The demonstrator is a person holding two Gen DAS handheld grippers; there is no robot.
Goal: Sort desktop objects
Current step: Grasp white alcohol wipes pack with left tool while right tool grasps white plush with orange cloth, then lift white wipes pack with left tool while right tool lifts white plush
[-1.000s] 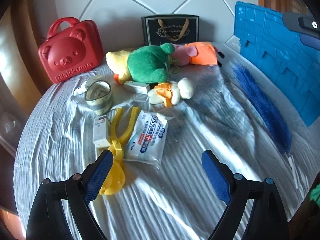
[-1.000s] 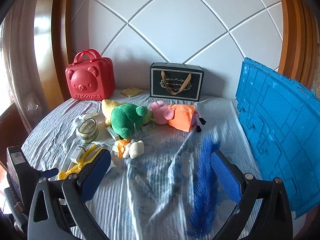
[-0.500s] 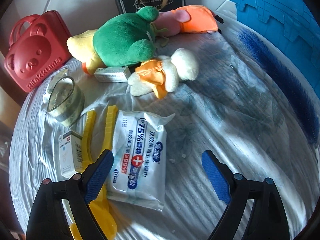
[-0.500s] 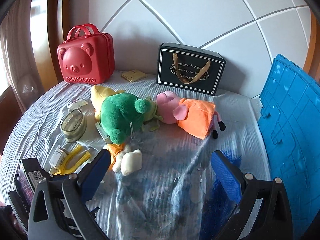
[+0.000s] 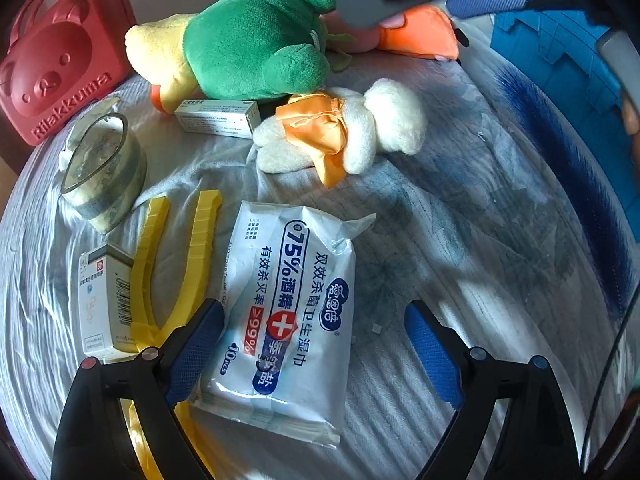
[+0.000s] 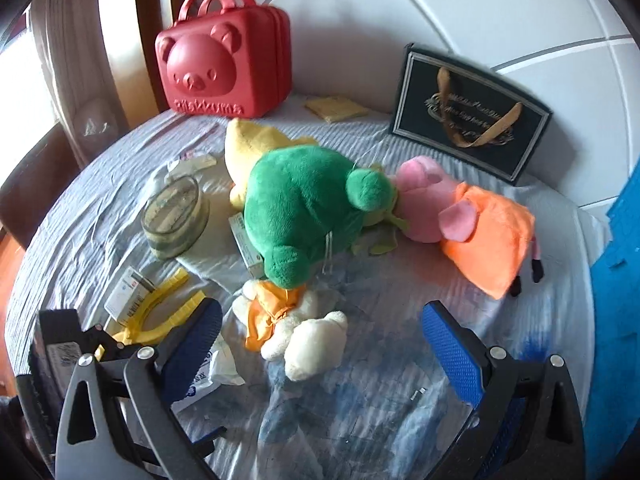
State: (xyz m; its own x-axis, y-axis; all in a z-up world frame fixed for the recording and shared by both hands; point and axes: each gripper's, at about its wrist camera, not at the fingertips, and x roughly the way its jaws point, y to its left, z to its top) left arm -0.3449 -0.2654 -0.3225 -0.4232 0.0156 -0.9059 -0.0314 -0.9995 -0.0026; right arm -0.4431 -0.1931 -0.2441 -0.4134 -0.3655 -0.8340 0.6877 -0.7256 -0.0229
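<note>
Covering the table (image 5: 460,240), wrinkled grey cloth (image 6: 100,216).

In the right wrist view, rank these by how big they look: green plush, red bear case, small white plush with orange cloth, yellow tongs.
Largest to smallest, as they look:
1. green plush
2. red bear case, close to the plush; it stands farther back, so uncertain
3. small white plush
4. yellow tongs, partly hidden behind the gripper finger
</note>
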